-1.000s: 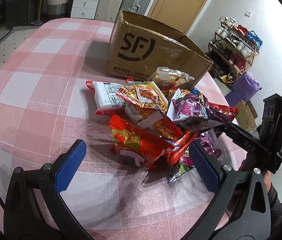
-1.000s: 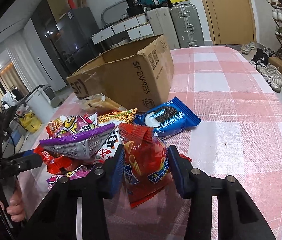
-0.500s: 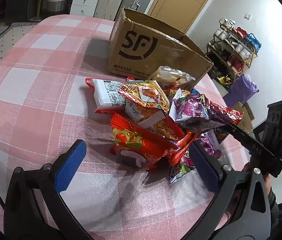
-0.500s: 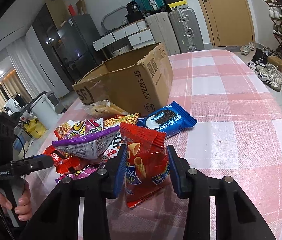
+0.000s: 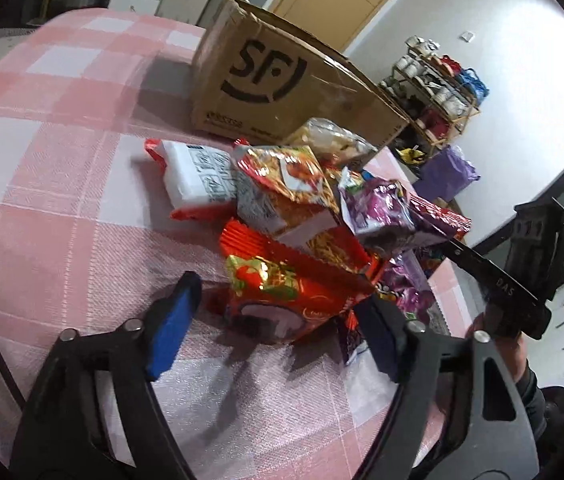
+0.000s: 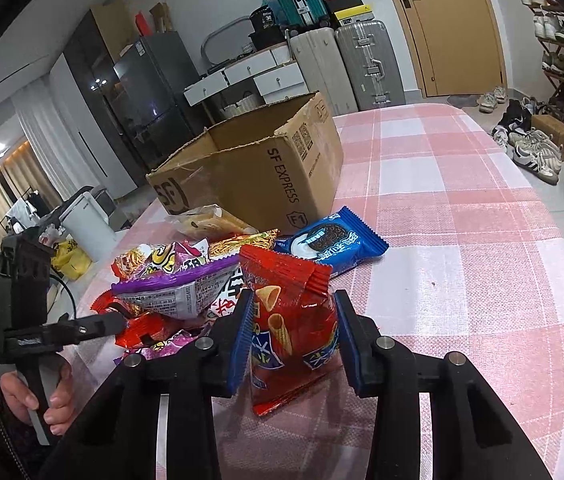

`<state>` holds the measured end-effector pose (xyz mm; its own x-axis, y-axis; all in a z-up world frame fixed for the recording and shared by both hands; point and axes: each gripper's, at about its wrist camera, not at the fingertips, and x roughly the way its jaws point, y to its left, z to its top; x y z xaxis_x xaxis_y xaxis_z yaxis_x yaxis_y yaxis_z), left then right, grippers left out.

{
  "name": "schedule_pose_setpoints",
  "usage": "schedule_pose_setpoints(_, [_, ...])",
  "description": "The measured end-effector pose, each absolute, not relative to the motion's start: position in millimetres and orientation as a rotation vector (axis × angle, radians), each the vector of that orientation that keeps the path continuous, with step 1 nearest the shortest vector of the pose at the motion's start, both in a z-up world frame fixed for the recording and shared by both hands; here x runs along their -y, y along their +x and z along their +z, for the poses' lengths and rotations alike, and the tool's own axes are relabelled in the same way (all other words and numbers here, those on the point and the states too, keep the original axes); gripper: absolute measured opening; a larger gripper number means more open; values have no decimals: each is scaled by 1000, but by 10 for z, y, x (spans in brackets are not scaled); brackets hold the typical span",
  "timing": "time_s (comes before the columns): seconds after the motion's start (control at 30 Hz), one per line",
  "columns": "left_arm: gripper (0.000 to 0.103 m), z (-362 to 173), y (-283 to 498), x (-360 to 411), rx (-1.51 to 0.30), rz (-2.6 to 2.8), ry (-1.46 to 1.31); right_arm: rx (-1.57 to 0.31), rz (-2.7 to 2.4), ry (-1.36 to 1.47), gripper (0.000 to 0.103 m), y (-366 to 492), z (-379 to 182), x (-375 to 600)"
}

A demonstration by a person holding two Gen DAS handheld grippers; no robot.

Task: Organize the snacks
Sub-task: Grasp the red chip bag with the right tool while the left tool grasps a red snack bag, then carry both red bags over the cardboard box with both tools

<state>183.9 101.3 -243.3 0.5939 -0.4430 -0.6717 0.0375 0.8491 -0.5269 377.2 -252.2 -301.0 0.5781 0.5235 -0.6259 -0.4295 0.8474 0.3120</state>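
Observation:
A heap of snack packets lies on the pink checked tablecloth (image 5: 41,208) in front of an open SF cardboard box (image 5: 282,88), also in the right wrist view (image 6: 257,172). My right gripper (image 6: 292,340) is shut on a red cone-snack bag (image 6: 294,320) and holds it upright just off the cloth. My left gripper (image 5: 273,328) is open, its blue pads either side of a red foil packet (image 5: 290,296) at the near edge of the heap. A purple bag (image 6: 177,292) and a blue Oreo pack (image 6: 334,244) lie in the heap.
The right gripper's body (image 5: 522,280) stands to the right of the heap in the left wrist view. The left gripper's body and hand (image 6: 29,320) show at the left in the right wrist view. Bare tablecloth (image 6: 462,220) stretches to the right of the box.
The left gripper has moved forward toward the heap and its jaws have narrowed around the red foil packet. The right gripper has lifted the red cone-snack bag a little.

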Motion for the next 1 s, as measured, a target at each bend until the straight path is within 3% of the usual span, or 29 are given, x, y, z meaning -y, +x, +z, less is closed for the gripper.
schedule_pose_setpoints(0.1, [45,-2431,1861,-998,-889,-348,-492,-773,554,129,39,3756,-2998,2515])
schedule_pose_setpoints(0.13, [44,-2424,1868,-984,-886,-354,-477,-773,553,129,39,3752,-2993,2508])
schedule_pose_setpoints(1.0, [43,-2459,1650,-1236,-863,-332,-497,-742,548,82,39,3528,-2751,2393])
